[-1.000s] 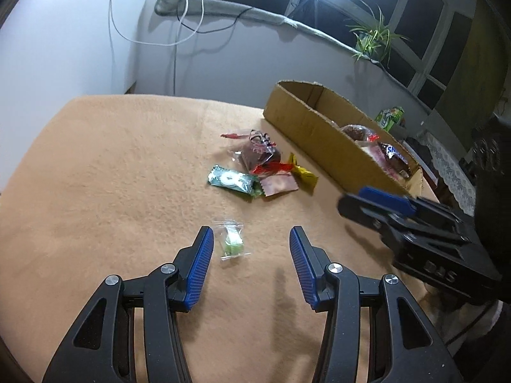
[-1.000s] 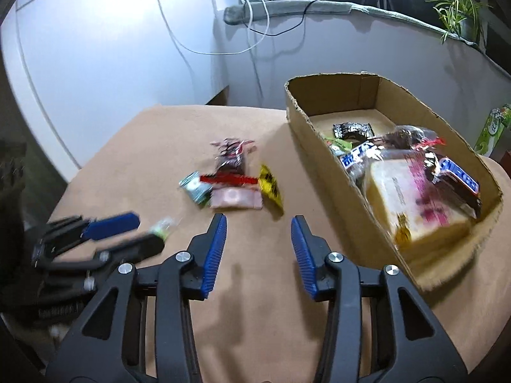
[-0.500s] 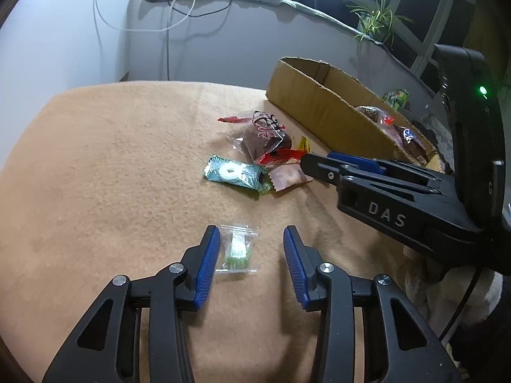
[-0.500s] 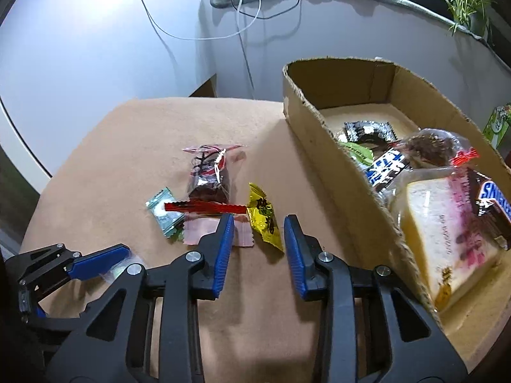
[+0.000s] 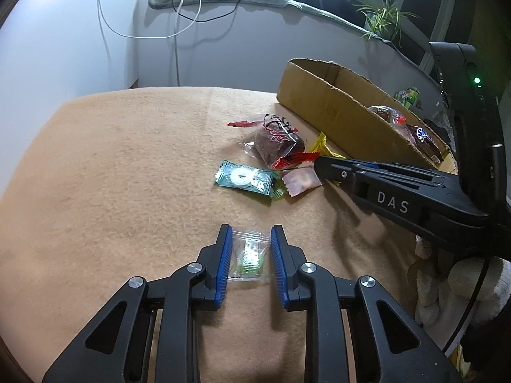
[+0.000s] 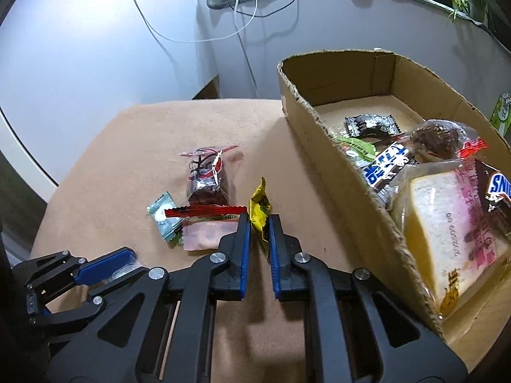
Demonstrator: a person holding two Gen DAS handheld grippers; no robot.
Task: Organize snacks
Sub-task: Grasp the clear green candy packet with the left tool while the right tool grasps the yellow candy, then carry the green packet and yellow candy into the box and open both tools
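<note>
The soft cloth on the table [image 5: 111, 175] is peachy tan. The cardboard box [image 6: 322, 134] is plain brown. One small crinkly candy wrapper [image 6: 259, 214] is shiny yellow with dark marks. A flat packet [image 5: 244, 178] is teal with a white ring, and a little see-through bag [image 5: 249, 255] holds something pale green (maybe a sweet). The gripper pads [image 5: 223, 255] are bright blue on black arms.

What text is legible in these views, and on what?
"DAS": side of the right hand-held gripper.
"SN", cut off: dark chocolate bar in the cardboard box.
Print on the sandwich bag, blue-white wrapper and green mint packet: not readable.
</note>
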